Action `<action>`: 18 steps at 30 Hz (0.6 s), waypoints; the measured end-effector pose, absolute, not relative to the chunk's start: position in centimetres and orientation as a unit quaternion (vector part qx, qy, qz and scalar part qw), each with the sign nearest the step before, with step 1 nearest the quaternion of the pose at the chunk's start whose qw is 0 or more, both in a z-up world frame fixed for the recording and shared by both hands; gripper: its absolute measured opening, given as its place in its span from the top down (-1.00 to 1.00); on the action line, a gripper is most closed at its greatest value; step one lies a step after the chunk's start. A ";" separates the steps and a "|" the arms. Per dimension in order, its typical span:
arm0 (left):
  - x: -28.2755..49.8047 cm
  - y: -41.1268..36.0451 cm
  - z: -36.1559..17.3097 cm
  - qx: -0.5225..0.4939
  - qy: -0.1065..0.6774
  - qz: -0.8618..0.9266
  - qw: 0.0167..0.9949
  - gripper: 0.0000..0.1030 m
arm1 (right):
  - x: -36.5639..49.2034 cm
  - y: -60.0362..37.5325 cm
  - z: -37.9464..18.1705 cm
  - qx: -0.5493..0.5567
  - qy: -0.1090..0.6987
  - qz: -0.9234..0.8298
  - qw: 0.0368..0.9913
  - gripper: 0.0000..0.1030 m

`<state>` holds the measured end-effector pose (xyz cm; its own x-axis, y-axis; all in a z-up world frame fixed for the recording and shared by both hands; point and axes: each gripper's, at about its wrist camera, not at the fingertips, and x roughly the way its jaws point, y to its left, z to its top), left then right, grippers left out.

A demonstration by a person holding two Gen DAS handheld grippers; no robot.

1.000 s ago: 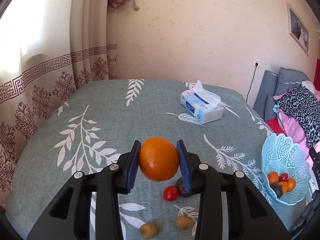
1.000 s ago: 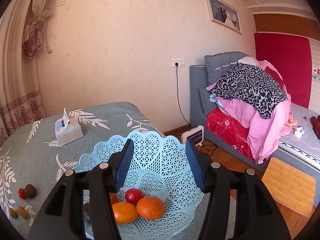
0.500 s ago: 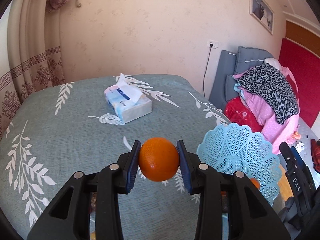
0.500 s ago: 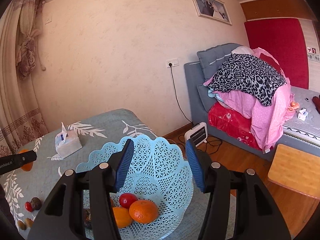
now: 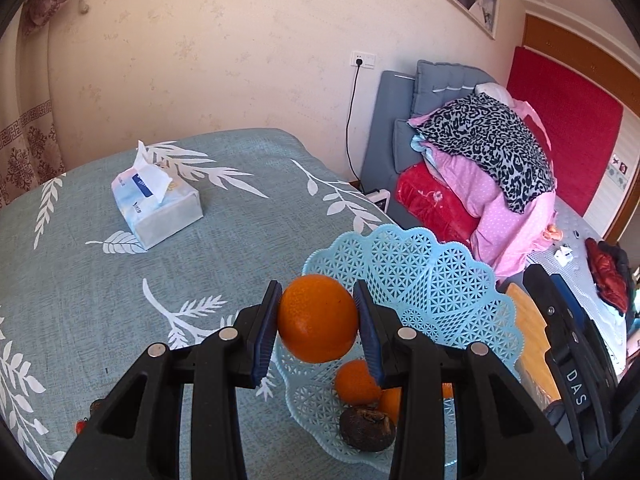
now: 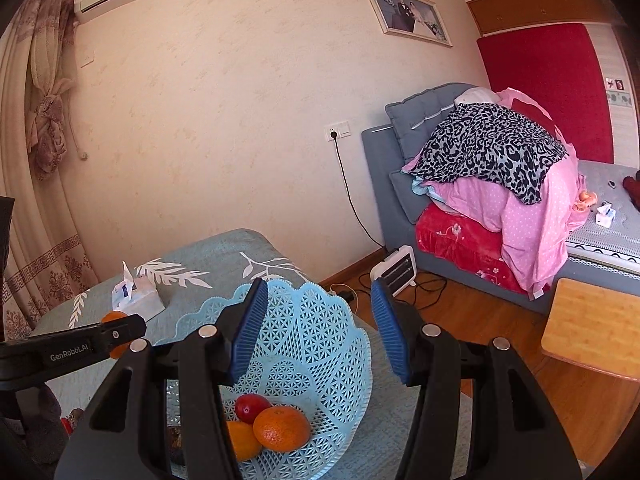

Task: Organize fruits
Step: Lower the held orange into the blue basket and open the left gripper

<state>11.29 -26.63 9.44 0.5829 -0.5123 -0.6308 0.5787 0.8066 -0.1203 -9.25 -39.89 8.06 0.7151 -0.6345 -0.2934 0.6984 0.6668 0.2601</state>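
- Left claw [image 5: 318,320]: blue pads closed against both sides of a large orange [image 5: 318,318], held in the air above the near rim of the basket.
- Right claw [image 6: 318,330]: pads spread wide with nothing between them, poised above the basket's far wall.
- Pale blue lattice basket [image 5: 432,280] with scalloped rim: seated on the counter [image 5: 100,288] near its right edge.
- Basket contents, right wrist view: two orange fruits [image 6: 282,428], touching, and a small red fruit [image 6: 251,407] just behind them.
- Same basket, left wrist view: a dark, wrinkled brown fruit [image 5: 367,427] in front of the orange ones; kind not discernible.
- Counter covering: grey-green cloth printed with white leaf sprays.
- Tissue pack [image 5: 156,210]: well apart from the basket, toward the counter's far side, one sheet standing up from the slot.
- Lower left of the counter: a small red item [image 5: 81,426], possibly another fruit, mostly hidden behind the left claw's body.
- Background: bed [image 6: 608,216] piled with pink and leopard-print bedding.
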 end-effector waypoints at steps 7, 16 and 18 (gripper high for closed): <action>10.0 -27.5 10.0 0.051 0.307 -0.330 0.891 -0.23 | -9.4 -39.9 8.1 0.180 0.086 -0.367 0.909 -0.08; 9.2 -26.0 11.4 0.038 0.275 -0.318 0.906 -0.50 | -9.8 -39.8 8.2 0.180 0.071 -0.372 0.908 -0.22; 9.0 -25.3 11.9 0.033 0.267 -0.311 0.912 -0.50 | -9.7 -39.6 8.1 0.177 0.072 -0.370 0.909 -0.22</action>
